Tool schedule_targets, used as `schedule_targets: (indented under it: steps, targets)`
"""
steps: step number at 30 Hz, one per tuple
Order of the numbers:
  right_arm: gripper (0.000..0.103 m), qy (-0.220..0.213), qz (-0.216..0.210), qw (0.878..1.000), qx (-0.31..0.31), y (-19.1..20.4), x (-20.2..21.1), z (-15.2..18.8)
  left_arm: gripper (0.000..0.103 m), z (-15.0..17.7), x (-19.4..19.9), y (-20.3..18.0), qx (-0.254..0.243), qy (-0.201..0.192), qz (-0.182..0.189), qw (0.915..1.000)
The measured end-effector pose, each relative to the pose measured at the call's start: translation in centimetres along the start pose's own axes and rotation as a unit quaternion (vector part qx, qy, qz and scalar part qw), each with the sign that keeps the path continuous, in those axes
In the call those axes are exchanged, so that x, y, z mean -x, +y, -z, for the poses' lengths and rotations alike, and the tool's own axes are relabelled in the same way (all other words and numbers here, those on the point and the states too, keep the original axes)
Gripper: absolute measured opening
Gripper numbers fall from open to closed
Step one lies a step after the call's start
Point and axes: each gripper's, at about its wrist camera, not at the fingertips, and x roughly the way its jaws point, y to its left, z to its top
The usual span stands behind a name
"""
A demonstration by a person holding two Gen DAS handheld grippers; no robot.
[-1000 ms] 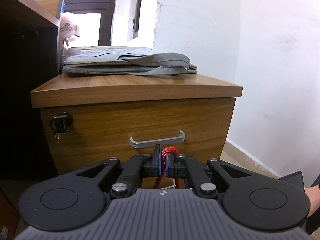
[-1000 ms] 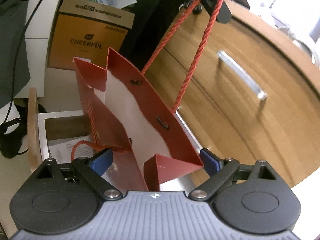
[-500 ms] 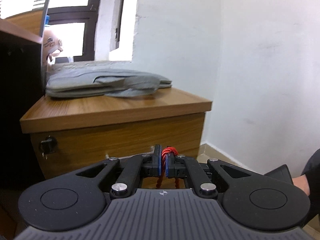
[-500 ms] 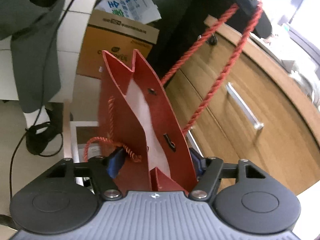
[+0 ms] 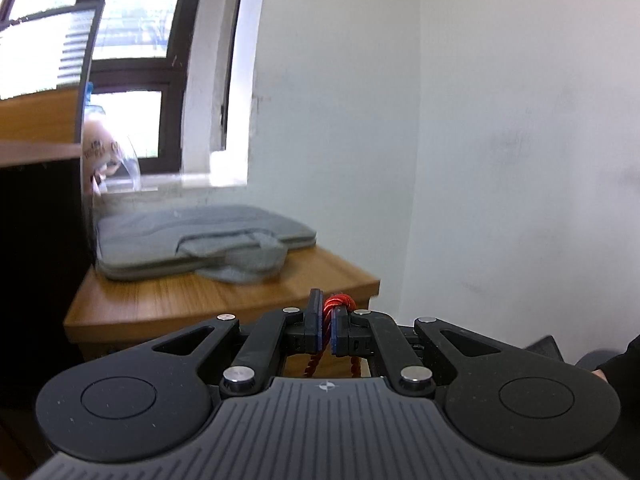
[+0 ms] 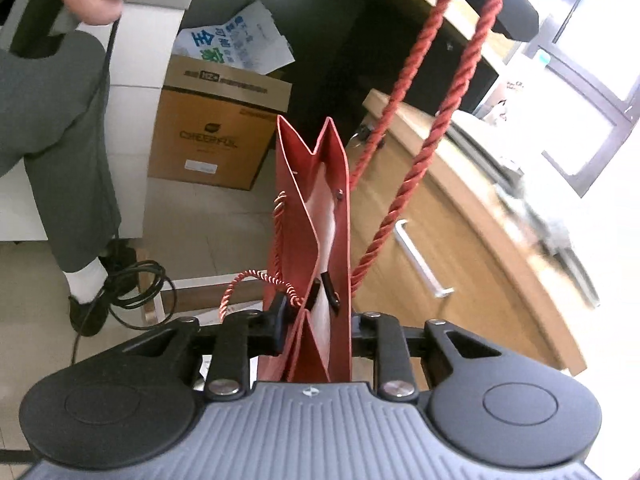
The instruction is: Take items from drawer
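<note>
Now: bag (image 6: 316, 280) upright, mouth up, squeezed flat by right gripper (image 6: 316, 328); rope (image 5: 335, 305) pinched in left gripper (image 5: 327, 328).

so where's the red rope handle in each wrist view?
Left wrist: the red rope handle sits low centre, pinched between the left tongs, two strands dropping below.
Right wrist: the same handle runs from the top right down to the red paper bag, which the right tongs clamp at bottom centre.
Shared landmark: the wooden cabinet, with the grey sleeve on top.
</note>
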Motion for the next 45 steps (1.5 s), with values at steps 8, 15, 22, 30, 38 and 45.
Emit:
schedule_targets:
  steps: [8, 15, 22, 30, 38, 45]
  targets:
    - [0.023, -0.016, 0.011, 0.999, 0.026, 0.0, 5.3, -3.9, 0.004, -3.8, 4.4, -2.6, 0.007, -0.039, 0.003, 0.9992]
    - [0.023, -0.011, -0.062, 0.997, -0.035, -3.6, 10.2, -8.6, 0.004, -9.3, 7.5, -3.8, -0.008, -0.041, 0.001, 0.9991]
    - [0.02, -0.004, -0.155, 0.986, -0.064, -7.1, 13.8, -12.4, 0.004, -15.2, 9.8, -4.0, -0.011, -0.029, -0.002, 0.9995]
    - [0.019, 0.031, -0.205, 0.977, -0.038, -8.6, 15.5, -16.8, 0.004, -19.3, 12.0, -3.4, 0.012, -0.03, -0.008, 0.9994]
    - [0.019, 0.047, -0.234, 0.971, -0.022, -10.9, 16.5, -22.2, 0.004, -24.8, 13.3, -0.3, 0.049, 0.032, -0.001, 0.9983]
    - [0.019, 0.044, -0.253, 0.966, -0.001, -12.4, 17.4, -28.1, 0.004, -30.8, 15.0, 2.3, 0.058, 0.076, -0.01, 0.9953]
